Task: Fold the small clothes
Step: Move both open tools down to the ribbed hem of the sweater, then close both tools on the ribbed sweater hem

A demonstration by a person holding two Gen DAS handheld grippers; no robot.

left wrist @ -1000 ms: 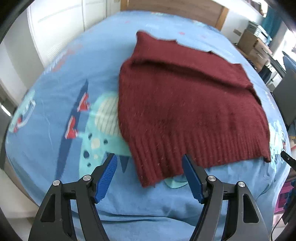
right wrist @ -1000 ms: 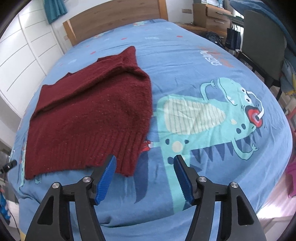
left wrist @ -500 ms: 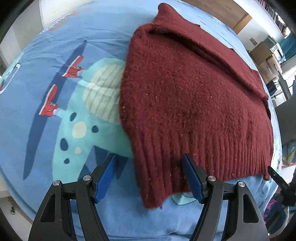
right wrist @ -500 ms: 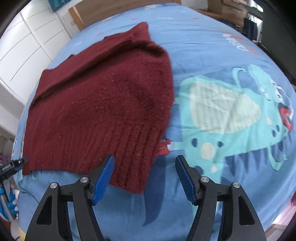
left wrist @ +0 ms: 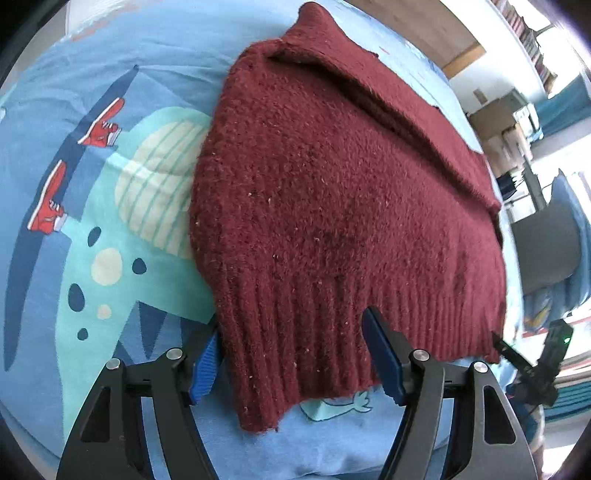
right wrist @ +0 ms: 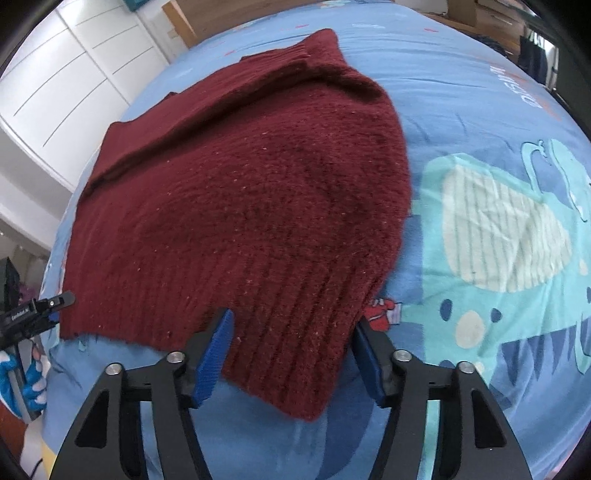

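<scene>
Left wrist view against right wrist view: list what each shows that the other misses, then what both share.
Only the left wrist view: the red sneakers printed on the bedsheet, a grey chair, and the left gripper straddling one hem corner of the sweater.

Only the right wrist view: white cabinet doors, orange lettering on the sheet, and the right gripper straddling the opposite hem corner; its fingers have just been closing.

Both: the maroon sweater lying flat, the blue sheet with teal dinosaurs, the wooden headboard.

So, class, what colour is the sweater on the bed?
Dark red sweater, clearest in the left wrist view.
</scene>
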